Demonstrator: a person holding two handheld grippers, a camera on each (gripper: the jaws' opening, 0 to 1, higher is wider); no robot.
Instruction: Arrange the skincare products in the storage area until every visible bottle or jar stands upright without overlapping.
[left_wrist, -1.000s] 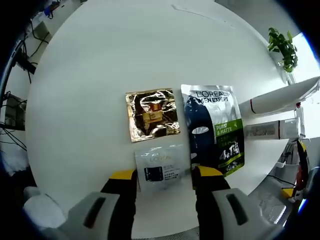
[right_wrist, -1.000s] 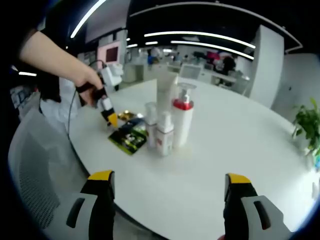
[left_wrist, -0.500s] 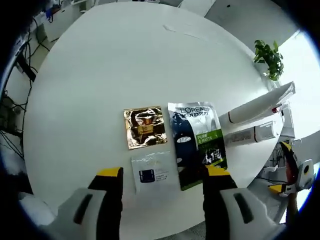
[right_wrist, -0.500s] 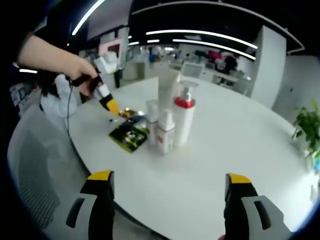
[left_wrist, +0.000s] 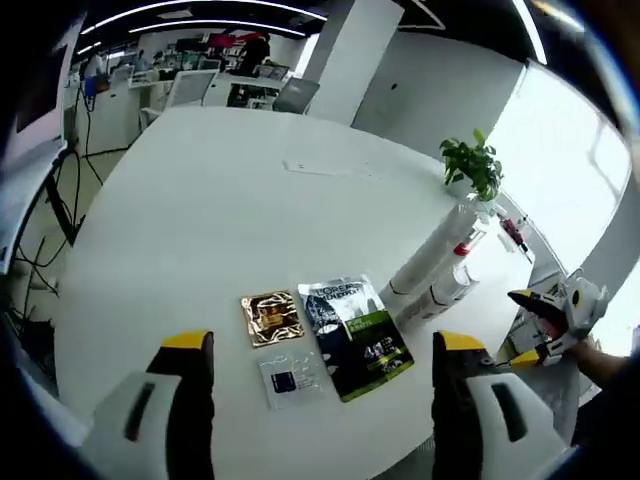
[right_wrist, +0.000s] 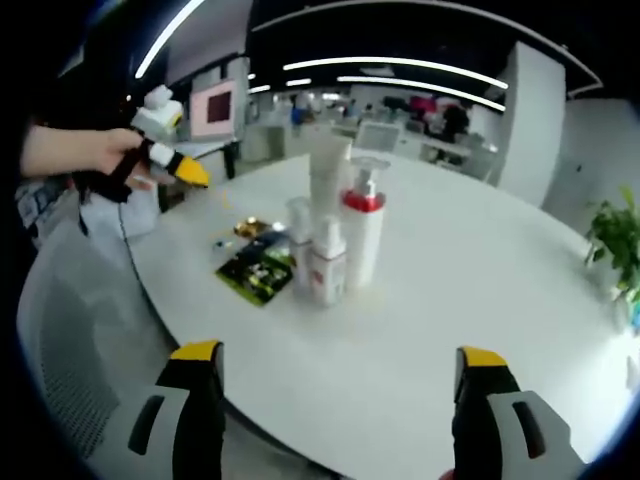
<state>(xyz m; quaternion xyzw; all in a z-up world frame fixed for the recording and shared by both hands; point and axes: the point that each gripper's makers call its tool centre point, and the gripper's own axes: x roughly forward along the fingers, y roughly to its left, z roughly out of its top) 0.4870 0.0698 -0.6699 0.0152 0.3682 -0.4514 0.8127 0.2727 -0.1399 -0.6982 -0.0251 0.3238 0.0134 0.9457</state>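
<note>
White tube (right_wrist: 328, 172) (label blurred) behind pump bottle (right_wrist: 363, 232)

Colours as I logged them on the white table (left_wrist: 200, 200).
Gold foil sachet (left_wrist: 270, 317); green-and-navy mask packet (left_wrist: 357, 335); white sachet (left_wrist: 288, 376); red-collared white pump bottle (right_wrist: 362, 232); yellow-tipped jaws.

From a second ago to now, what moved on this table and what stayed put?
The left gripper has lifted up and away from the three sachets, jaws open and empty, taking nothing. The right gripper stayed open, hovering at the table edge. Sachets and the upright bottles did not shift.
</note>
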